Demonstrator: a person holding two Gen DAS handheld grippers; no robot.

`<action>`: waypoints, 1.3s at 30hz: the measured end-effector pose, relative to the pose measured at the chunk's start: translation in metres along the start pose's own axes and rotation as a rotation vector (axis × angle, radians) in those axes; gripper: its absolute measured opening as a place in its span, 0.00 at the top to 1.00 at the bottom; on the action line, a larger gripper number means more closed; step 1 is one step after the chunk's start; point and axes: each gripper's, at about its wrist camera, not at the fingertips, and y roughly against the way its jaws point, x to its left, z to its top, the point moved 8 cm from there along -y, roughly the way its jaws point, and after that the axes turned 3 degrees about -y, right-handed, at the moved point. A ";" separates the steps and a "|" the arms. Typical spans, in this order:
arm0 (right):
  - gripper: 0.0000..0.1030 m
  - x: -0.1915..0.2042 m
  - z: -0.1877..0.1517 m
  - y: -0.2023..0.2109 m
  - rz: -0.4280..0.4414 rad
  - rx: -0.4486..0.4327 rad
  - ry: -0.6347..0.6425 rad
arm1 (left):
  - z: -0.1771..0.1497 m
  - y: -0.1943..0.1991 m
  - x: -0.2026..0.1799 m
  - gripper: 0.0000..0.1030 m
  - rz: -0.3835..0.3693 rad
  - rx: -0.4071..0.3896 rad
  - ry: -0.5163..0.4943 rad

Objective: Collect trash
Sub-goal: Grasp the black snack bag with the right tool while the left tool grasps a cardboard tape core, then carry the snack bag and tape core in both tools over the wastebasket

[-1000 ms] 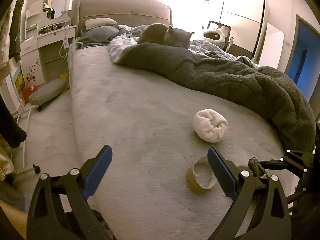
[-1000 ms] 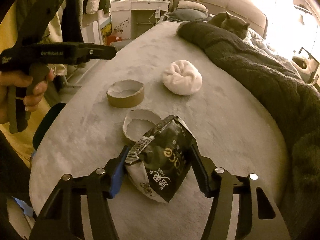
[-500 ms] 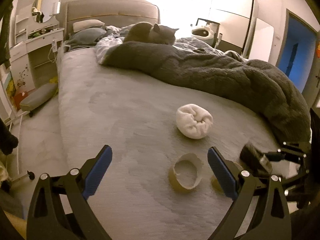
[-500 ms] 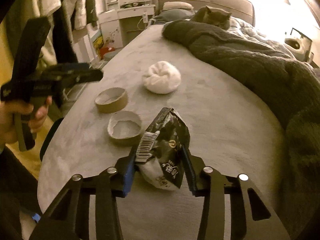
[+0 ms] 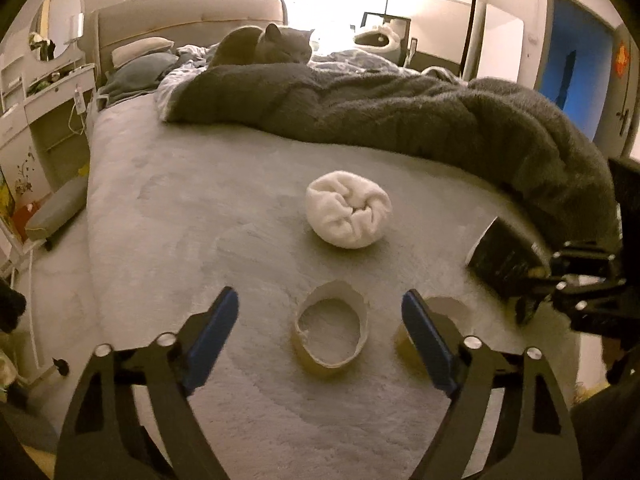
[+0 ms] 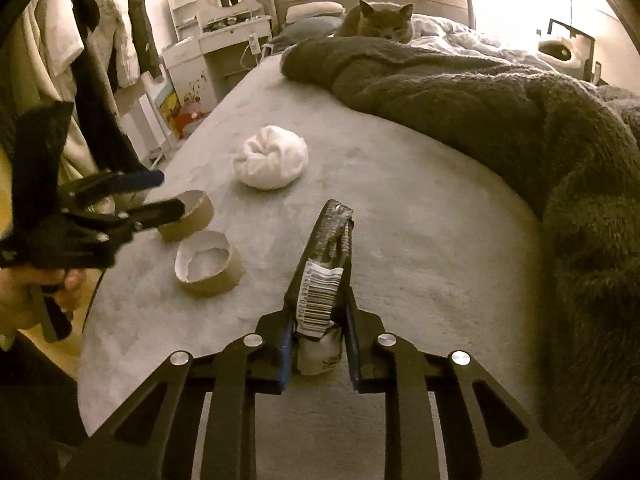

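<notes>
Black snack wrapper (image 6: 326, 272) is standing squeezed in the closing right gripper (image 6: 318, 344) at lower centre, its base hidden; left gripper (image 5: 320, 334), unclenched and narrowing, is straddling one cardboard ring (image 5: 331, 334), half covering another (image 5: 436, 320) on the bed (image 5: 200, 220)

open bed surface (image 5: 224, 216) around tape rings (image 5: 331, 334)

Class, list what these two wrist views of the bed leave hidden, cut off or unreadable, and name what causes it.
- Second cardboard ring, left wrist view: largely hidden behind a finger of the left tongs.
- Black wrapper, right wrist view: the closing right tongs squeeze it edge-on, so its front print is unseen.
- Wrapper's lower white part: its print is too small to read.
- Left tongs in the right wrist view: blurred.
</notes>
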 end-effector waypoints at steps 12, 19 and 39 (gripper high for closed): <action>0.80 0.001 0.003 0.007 0.056 -0.019 -0.021 | -0.011 -0.018 -0.002 0.53 -0.043 0.069 0.040; 0.81 0.010 0.013 0.013 0.063 -0.043 -0.018 | -0.012 -0.016 -0.005 0.57 -0.046 0.064 0.033; 0.81 0.073 0.044 0.000 0.120 -0.061 0.036 | -0.025 0.010 0.038 0.57 -0.010 0.055 0.079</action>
